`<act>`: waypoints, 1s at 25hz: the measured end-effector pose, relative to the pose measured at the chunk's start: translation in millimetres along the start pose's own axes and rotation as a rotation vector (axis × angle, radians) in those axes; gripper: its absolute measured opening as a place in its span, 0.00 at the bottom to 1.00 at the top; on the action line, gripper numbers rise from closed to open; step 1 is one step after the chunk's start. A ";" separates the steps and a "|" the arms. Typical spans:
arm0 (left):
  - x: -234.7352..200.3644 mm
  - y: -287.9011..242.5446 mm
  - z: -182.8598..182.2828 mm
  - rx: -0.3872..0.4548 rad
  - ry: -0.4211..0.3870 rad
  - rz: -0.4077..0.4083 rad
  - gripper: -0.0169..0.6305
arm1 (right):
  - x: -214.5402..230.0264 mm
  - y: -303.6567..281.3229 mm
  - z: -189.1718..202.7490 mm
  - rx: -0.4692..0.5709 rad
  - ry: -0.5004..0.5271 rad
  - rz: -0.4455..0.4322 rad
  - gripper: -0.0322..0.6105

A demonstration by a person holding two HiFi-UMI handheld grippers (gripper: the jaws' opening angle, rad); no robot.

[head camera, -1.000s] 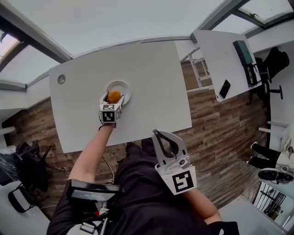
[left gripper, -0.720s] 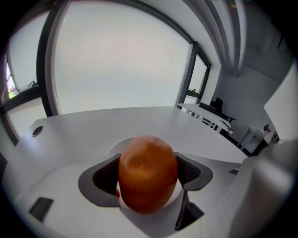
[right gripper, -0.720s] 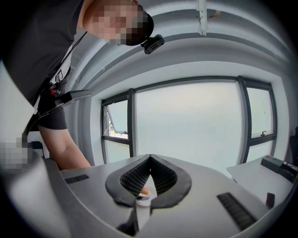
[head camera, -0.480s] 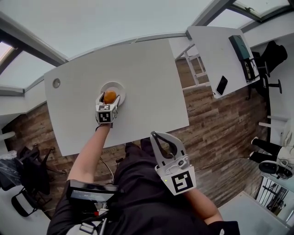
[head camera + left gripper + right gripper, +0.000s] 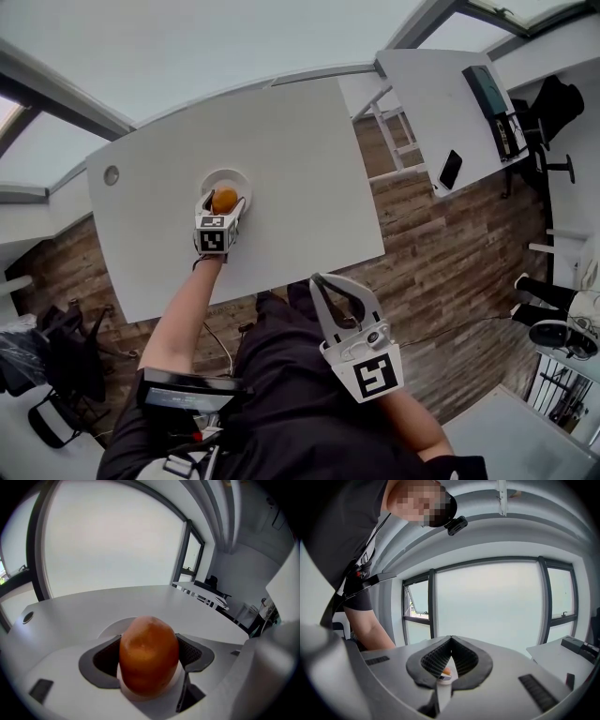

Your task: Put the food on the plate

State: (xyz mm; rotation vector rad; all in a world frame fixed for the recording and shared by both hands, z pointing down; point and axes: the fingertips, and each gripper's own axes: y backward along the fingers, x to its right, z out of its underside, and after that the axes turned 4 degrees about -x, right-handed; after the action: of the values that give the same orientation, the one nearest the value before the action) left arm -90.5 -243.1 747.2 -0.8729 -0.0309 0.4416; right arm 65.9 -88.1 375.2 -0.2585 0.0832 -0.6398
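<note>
Only the left gripper view shows the outstretched left gripper (image 5: 149, 654) clamping orange food (image 5: 149, 660) above the plate (image 5: 246, 178); right gripper (image 5: 450, 638) closed.

The orange food (image 5: 149, 656) hides most of the plate (image 5: 110, 628) behind it.

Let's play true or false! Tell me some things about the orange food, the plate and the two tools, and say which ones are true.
1. The orange food sits between the left tool's jaws. True.
2. The plate is blue. False: it is white.
3. The right tool is over the plate. False: it is held off the table, above the person's lap.
4. The right tool's jaws are together, with nothing held. True.
5. A dark phone lies on the other table. True.
</note>
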 end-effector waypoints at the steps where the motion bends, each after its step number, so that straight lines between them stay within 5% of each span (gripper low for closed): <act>1: -2.0 -0.8 1.4 -0.008 0.001 -0.002 0.55 | 0.5 0.6 0.6 -0.004 0.000 0.003 0.06; 25: -4.4 17.0 -13.2 0.060 -0.003 -0.037 0.62 | -4.7 8.3 3.2 -0.006 0.001 0.010 0.06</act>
State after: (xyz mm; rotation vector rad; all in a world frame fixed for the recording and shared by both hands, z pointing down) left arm -98.0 -245.0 726.6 -0.8111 -0.0363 0.4073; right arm 67.4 -78.2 376.1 -0.2632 0.0877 -0.6302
